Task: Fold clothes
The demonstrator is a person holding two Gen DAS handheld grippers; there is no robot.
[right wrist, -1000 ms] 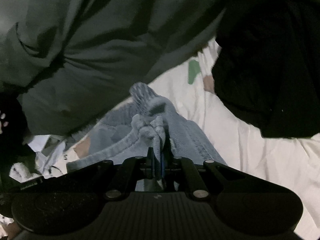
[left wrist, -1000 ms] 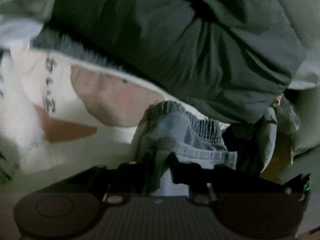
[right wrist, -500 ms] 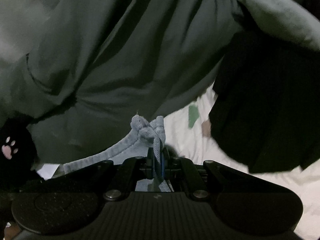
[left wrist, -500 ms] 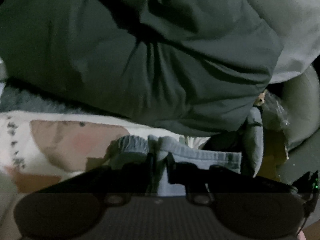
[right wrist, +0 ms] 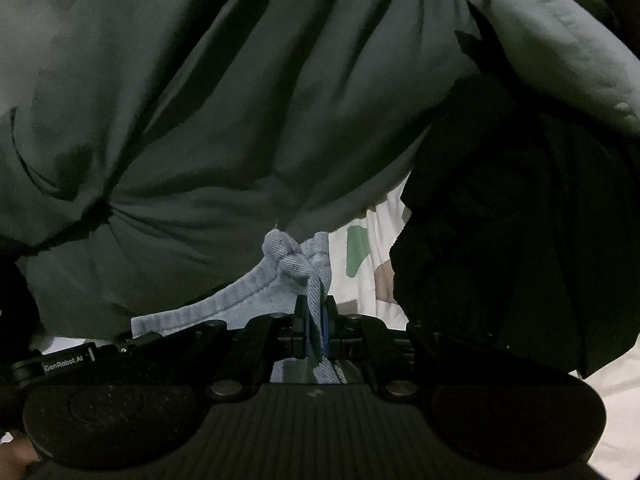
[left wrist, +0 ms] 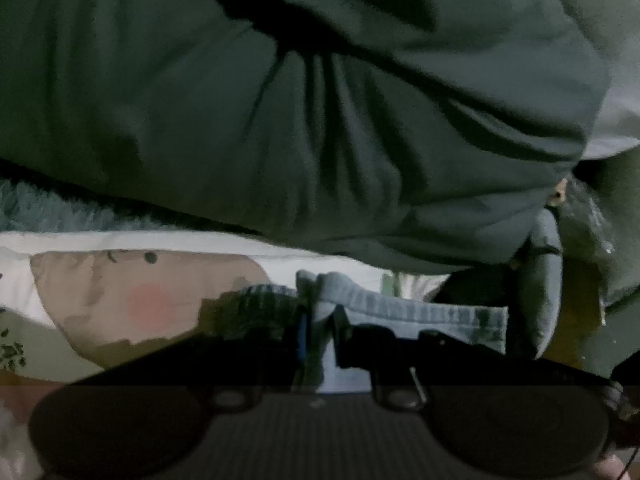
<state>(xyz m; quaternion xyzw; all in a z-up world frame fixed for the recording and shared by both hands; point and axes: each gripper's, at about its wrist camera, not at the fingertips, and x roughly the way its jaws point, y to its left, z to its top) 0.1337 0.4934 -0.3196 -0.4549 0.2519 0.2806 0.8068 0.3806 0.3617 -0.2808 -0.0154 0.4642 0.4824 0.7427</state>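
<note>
I am holding the light blue garment [left wrist: 420, 312] by its elastic waistband with both grippers, and everything about the next move hangs on the line that band is making between them. The left gripper [left wrist: 320, 322] is clamped on a bunched fold of the band, jaws nearly together with cloth pinched between the pads. From there the gathered edge is running off to the right in the left wrist view, toward the other hand. The right gripper [right wrist: 314, 320] is pinching a twisted knot of the same blue cloth [right wrist: 296, 264], jaws all but closed on it, and its hem is trailing away to the left in the right wrist view.

So the long axis of the garment is lying across, from one jaw to the other, and both hands are equally on it; neither is nearer. The rest of the cloth is dropping below the fingers, out of sight. Beneath is the white printed bedsheet [left wrist: 132, 296], and a big dark green garment [left wrist: 320, 120] is filling the far side of both views. A black garment [right wrist: 520, 240] is lying toward the right edge of the bedsheet.

I judge that the band is not yet taut, so the hands need drawing apart along that line.
</note>
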